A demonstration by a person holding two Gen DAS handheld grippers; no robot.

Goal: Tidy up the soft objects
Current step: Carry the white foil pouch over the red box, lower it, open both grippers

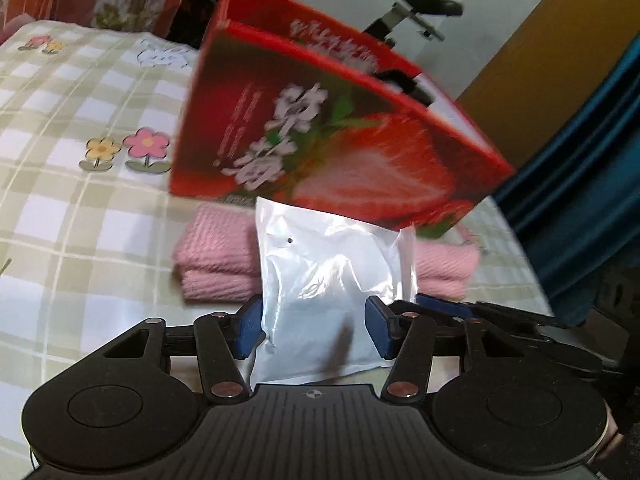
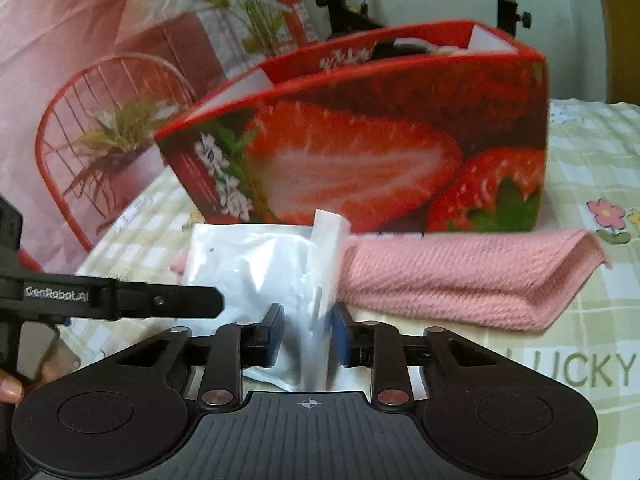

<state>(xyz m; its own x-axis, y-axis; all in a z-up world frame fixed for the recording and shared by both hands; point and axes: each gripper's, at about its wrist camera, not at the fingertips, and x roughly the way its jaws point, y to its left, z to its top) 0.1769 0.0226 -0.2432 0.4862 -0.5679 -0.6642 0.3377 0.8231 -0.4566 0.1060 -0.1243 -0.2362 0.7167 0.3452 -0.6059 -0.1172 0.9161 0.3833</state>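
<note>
A white plastic pouch (image 1: 320,292) sits in the middle of both views, glossy and crinkled, with a small dark dot near its upper left corner and a narrow flap (image 2: 326,248) standing up along one side. It lies over the near edge of a folded pink knitted towel (image 2: 460,276), which stretches across a bed sheet (image 1: 60,208) of green-and-white checks printed with little flowers.

The left gripper (image 1: 314,328) straddles the pouch: its blue pads (image 1: 250,330) sit at the pouch's two side edges, and the plastic looks pinched in on the left side, so it appears to be gripping the pouch. The right gripper (image 2: 308,334) has its jaws much closer together, with a bunched, upright fold of the same pouch between them; the pads seem to press on the plastic (motion blur makes the contact itself hard to confirm).

Behind the towel stands an open red cardboard box (image 2: 380,152) printed with large strawberries and white characters. Something dark and something pale show just above its rim, too blurred to name. The box touches or nearly touches the towel's far edge.

To the left in the right wrist view, pink patterned fabric (image 2: 60,60) hangs beside the bed, and a person's fingers (image 2: 10,388) hold the other tool's handle. Open sheet lies in front of the towel on the right, where the word LUCKY is printed. A blue curtain (image 1: 592,184) hangs beyond the bed in the left wrist view.
</note>
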